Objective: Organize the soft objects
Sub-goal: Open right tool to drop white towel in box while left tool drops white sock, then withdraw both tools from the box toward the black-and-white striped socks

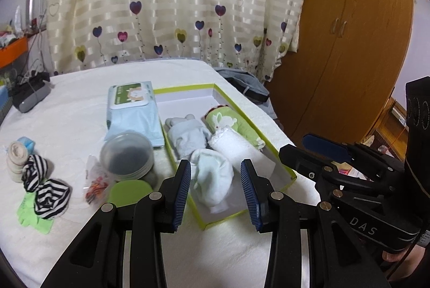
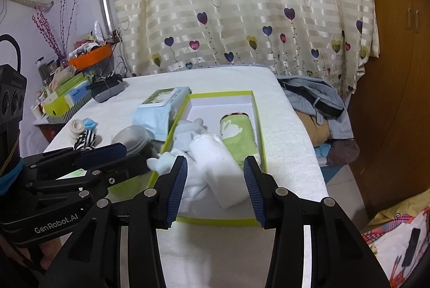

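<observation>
A white box with a green rim lies open on the white-covered table. In it are a green rabbit towel, a rolled white towel, a pale blue cloth and a pale mint cloth. My left gripper hangs open above the mint cloth, gripping nothing. In the right wrist view my right gripper stands open over the white towel, beside the green towel. Striped socks, a beige sock roll and a green cloth lie at the table's left.
Left of the box are a wet-wipes pack, a round clear container, a green lid and a small bag. A grey device sits at the far left corner. Clothes are heaped right of the table; a wardrobe stands behind.
</observation>
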{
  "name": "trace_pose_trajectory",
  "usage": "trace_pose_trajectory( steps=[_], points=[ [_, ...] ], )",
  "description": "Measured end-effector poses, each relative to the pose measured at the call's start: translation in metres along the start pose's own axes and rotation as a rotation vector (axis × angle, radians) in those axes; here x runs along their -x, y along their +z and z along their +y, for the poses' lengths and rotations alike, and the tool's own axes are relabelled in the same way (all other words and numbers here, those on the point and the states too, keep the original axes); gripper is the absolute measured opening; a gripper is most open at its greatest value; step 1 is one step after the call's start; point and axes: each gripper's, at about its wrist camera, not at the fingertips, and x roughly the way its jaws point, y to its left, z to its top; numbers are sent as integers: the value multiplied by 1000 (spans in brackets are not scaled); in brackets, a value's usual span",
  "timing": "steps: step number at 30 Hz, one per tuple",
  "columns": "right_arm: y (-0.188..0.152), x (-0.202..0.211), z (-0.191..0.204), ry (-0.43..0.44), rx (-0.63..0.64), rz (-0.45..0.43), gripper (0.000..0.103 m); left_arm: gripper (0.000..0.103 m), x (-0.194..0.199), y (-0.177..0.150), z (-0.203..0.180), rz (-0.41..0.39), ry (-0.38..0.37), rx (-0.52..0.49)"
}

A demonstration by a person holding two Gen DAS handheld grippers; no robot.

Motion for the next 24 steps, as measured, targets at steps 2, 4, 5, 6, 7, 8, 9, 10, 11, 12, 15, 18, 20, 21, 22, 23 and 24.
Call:
trace_pose_trajectory(
  steps=[2, 4, 5, 6, 7, 8, 9, 10, 11, 12, 15, 18, 20, 21, 22, 23, 24],
  points=[
    [0, 2, 7, 3, 11, -4, 45, 37, 5, -2, 5, -6, 1, 9],
    [0, 4, 12, 7, 21, -6, 45, 37, 9, -4, 10, -10, 5, 16],
    [0, 4, 16, 10, 27, -7, 45, 37, 11, -5, 13, -13, 7, 21],
    [0, 4, 18, 11, 31, -7, 45, 37, 12, -5, 15, -14, 8, 24],
    [0, 4, 20, 12, 35, -7, 45, 37, 13, -6, 18, -17, 10, 28],
    [0, 3, 23, 14, 40, -7, 45, 37, 15, -7, 20, -19, 11, 31],
    [0, 3, 25, 16, 43, -7, 45, 37, 15, -7, 22, -19, 14, 34],
    [-1, 2, 27, 18, 45, -6, 45, 37, 15, -7, 24, -20, 15, 38],
    [-1, 2, 29, 19, 48, -6, 46, 37, 17, -8, 27, -20, 18, 42],
    [-1, 1, 31, 22, 51, -6, 46, 37, 17, -9, 29, -21, 19, 45],
    [-2, 1, 36, 29, 58, -7, 51, 37, 19, -10, 34, -23, 25, 56],
    [-1, 0, 39, 34, 61, -5, 52, 37, 22, -12, 38, -27, 30, 63],
    [-1, 0, 42, 39, 65, -4, 52, 37, 23, -12, 41, -27, 34, 67],
    [-1, -1, 43, 41, 66, -2, 52, 37, 23, -12, 42, -28, 37, 70],
    [-1, -1, 44, 44, 68, -1, 52, 37, 24, -13, 43, -28, 39, 73],
    [-2, -2, 45, 48, 71, 1, 52, 37, 24, -13, 44, -29, 40, 75],
    [-2, -2, 46, 50, 73, 1, 52, 37, 24, -13, 44, -29, 41, 76]
  ],
)
